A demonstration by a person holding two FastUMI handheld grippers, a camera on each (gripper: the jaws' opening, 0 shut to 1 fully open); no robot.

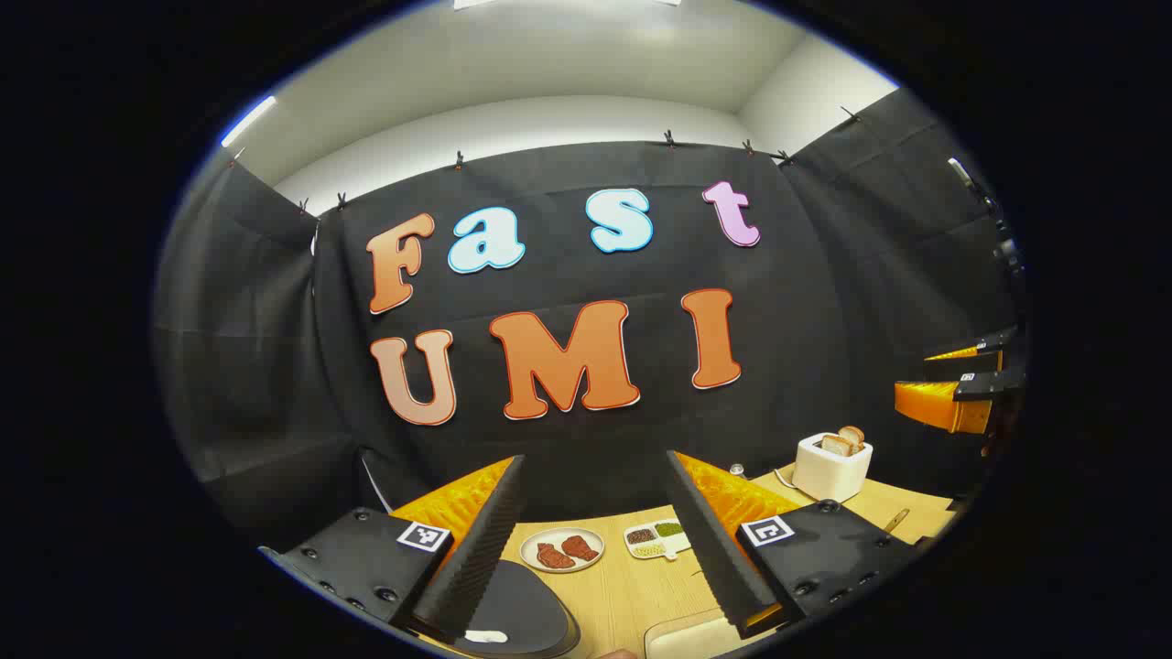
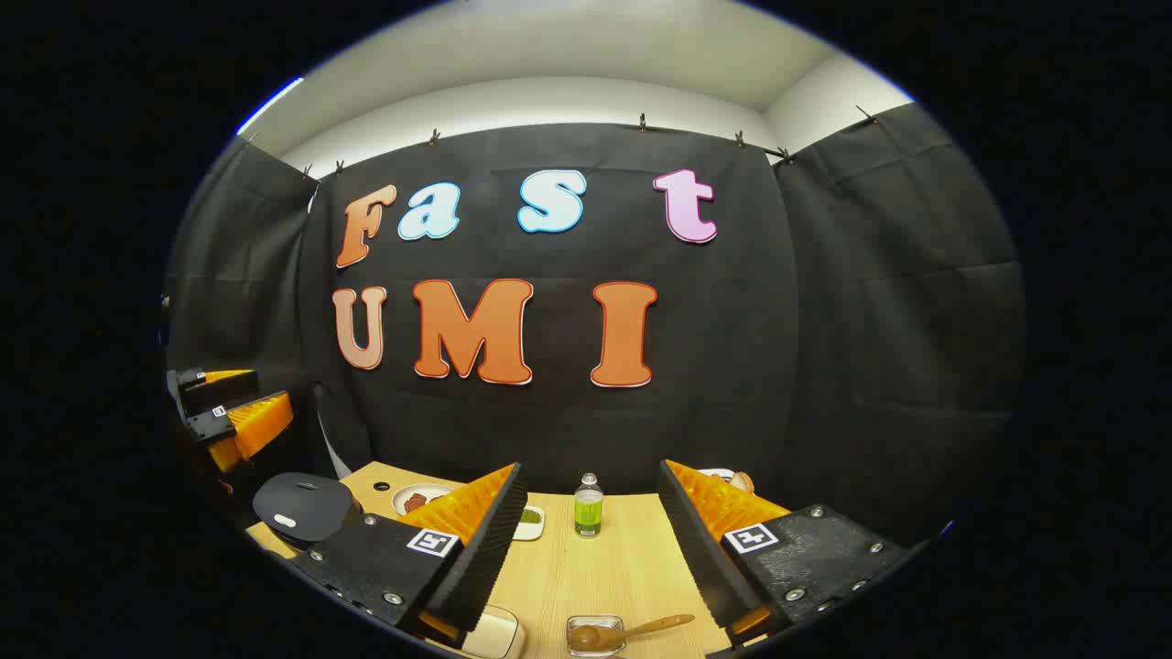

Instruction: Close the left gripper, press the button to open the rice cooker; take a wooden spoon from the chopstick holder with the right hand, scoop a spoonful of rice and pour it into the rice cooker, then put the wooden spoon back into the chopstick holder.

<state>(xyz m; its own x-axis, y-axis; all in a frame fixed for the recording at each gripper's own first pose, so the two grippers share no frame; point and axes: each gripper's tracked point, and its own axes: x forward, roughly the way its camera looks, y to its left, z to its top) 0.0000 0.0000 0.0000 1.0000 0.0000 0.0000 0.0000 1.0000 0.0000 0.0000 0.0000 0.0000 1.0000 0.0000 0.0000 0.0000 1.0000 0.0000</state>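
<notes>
The rice cooker (image 1: 526, 609) sits low at the left under my left gripper (image 1: 595, 462), its dark lid down and a white button (image 1: 485, 636) at the front. That gripper is open and holds nothing. In the right gripper view the cooker (image 2: 302, 505) stands at the table's left end, with the left gripper (image 2: 233, 412) hovering above it. My right gripper (image 2: 591, 469) is open and empty above the table. Just below it a wooden spoon (image 2: 655, 627) rests in a small clear container (image 2: 595, 633). The right gripper (image 1: 952, 394) also appears at the far right in the left gripper view.
On the wooden table (image 1: 632, 595) are a plate of meat (image 1: 561, 549), a divided dish of beans (image 1: 656, 538) and a white toaster with bread (image 1: 831, 465). A green bottle (image 2: 588, 505) stands mid-table. A white object (image 2: 494, 636) lies at the near edge.
</notes>
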